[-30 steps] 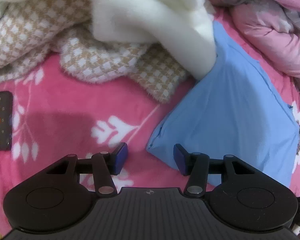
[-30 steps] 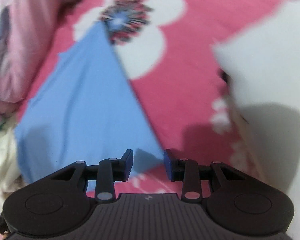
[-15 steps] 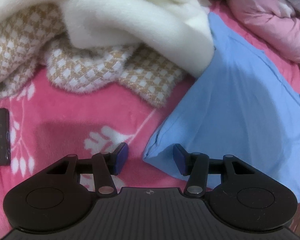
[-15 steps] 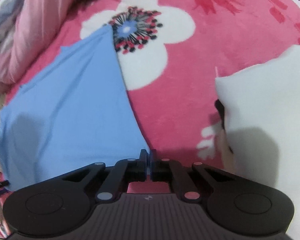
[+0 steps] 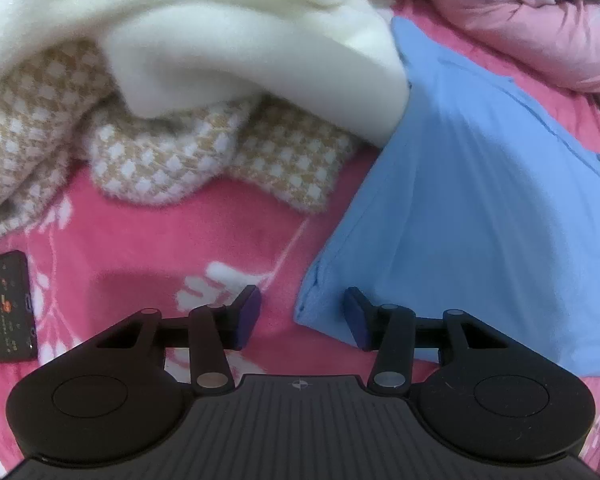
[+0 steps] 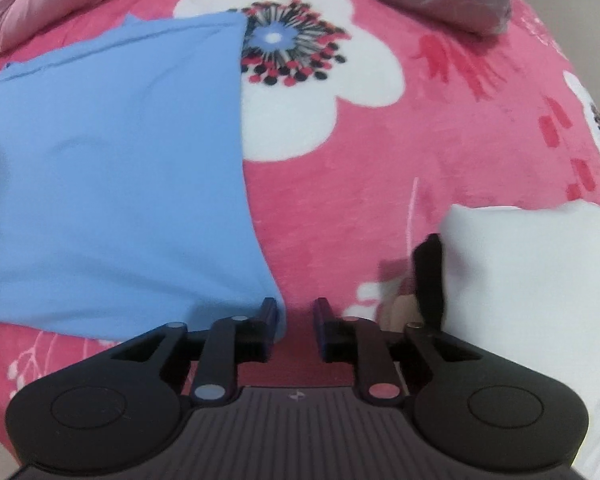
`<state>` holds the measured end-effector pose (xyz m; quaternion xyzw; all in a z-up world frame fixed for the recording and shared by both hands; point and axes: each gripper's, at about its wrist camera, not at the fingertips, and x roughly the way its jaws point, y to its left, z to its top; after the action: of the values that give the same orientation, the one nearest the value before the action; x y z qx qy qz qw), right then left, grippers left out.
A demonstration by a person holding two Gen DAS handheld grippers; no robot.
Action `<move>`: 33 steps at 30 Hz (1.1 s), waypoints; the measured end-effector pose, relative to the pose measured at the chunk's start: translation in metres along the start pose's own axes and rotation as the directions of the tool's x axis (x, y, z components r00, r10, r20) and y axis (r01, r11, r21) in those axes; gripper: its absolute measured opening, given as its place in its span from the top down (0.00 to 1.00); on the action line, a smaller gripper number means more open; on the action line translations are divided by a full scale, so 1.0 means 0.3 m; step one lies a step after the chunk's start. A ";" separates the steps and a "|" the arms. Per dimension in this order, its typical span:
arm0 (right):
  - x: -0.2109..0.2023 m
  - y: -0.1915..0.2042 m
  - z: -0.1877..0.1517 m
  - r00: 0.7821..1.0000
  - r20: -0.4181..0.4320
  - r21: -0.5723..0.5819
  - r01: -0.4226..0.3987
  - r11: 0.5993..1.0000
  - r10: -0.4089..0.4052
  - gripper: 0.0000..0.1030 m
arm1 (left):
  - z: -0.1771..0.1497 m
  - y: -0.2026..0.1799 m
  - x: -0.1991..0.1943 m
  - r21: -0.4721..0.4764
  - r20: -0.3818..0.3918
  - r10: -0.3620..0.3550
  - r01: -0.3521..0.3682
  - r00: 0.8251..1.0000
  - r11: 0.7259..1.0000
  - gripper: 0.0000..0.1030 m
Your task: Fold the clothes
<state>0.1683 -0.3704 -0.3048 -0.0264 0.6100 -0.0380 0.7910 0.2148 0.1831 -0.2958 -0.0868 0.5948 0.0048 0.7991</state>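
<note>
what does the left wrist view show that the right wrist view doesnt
Only the left wrist view: a cream blanket lying over a tan checked knit, a dark phone at the left edge, and the left gripper, jaws closing around a corner of the blue garment.

Only the right wrist view: a big white flower print, a white cloth, and the right gripper, jaws opening with nothing between them.

Both: the blue garment and the pink floral bedspread.

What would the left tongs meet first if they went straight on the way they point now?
Probably the near corner of the blue garment: it lies between the closing left tongs, on the pink blanket. Depth is unclear.
</note>
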 end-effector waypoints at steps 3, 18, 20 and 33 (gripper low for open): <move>-0.030 0.001 0.003 1.000 0.007 -0.011 -0.006 1.000 0.006 0.80 | -0.005 0.039 -0.019 -0.046 0.022 -0.018 0.019 1.000 0.999 0.56; -0.001 -0.103 0.034 0.990 -0.027 0.300 -0.126 0.945 0.141 0.68 | 0.003 0.130 -0.115 -0.141 0.110 0.013 0.002 0.994 0.990 0.57; -0.028 -0.109 0.028 0.990 0.006 0.307 -0.133 0.942 0.138 0.57 | 0.015 0.088 -0.137 -0.093 0.145 0.005 0.009 0.989 0.996 0.57; -0.093 0.016 0.129 0.955 0.203 0.121 -0.244 0.962 0.217 0.68 | 0.045 -0.051 -0.015 0.074 0.119 0.073 -0.082 0.990 0.994 0.54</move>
<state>0.1989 -0.3632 -0.2684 0.0989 0.5272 0.0132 0.8439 0.2280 0.1705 -0.2858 -0.0314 0.5501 0.0175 0.8343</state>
